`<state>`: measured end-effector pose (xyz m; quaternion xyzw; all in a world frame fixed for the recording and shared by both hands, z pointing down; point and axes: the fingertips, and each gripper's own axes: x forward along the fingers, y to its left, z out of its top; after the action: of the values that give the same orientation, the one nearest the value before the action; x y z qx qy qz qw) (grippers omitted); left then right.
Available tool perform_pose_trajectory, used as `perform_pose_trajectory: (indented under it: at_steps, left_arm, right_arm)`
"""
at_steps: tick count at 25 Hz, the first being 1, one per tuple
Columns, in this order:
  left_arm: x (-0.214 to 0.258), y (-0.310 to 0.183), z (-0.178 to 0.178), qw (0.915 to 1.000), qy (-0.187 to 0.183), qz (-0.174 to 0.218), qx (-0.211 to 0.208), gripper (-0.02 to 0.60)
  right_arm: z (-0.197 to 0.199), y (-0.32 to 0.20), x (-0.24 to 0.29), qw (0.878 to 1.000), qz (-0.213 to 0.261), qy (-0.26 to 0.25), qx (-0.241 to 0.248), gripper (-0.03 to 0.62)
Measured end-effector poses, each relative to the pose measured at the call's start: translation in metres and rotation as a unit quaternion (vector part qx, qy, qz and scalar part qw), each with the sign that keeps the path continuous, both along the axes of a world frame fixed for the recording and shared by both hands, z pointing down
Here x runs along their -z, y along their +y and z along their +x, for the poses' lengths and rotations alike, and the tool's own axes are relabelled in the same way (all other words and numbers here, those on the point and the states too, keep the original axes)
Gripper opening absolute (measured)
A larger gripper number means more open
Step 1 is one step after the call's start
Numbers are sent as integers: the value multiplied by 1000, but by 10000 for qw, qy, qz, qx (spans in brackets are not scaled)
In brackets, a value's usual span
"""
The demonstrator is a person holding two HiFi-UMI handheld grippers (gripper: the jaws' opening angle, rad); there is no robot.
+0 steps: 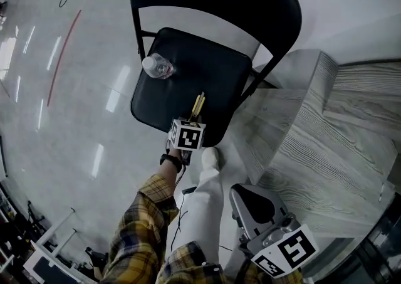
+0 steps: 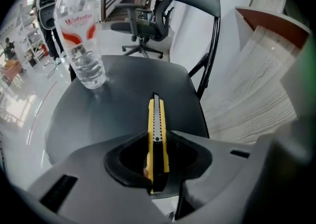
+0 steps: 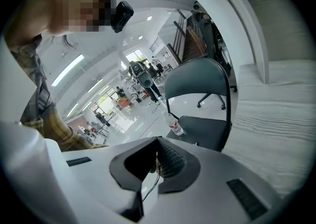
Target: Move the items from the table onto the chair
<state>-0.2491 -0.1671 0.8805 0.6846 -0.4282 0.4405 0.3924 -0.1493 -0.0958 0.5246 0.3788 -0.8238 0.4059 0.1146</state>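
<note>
Yellow utility knife clamped in left gripper, over black chair seat. Water bottle stands upright on seat, apart from knife. Right gripper closed, nothing held.

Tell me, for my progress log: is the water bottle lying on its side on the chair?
No, the water bottle stands upright on the chair seat.
</note>
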Motion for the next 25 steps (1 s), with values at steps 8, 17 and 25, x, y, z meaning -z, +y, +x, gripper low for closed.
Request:
perform_pose_trajectory:
  at_steps: [8, 17, 25]
  left_arm:
    - [4, -3, -3, 9999, 119, 81, 72, 133]
    - [152, -4, 15, 9919, 797, 911, 394, 13]
    - [359, 26, 101, 9659, 1698, 1948, -156, 5]
  right_arm:
    - [5, 7, -9, 9999, -92, 12, -120, 18]
    - [15, 10, 49, 9990, 277, -140, -323, 18]
    - [89, 37, 141, 9929, 1005, -172, -607, 18]
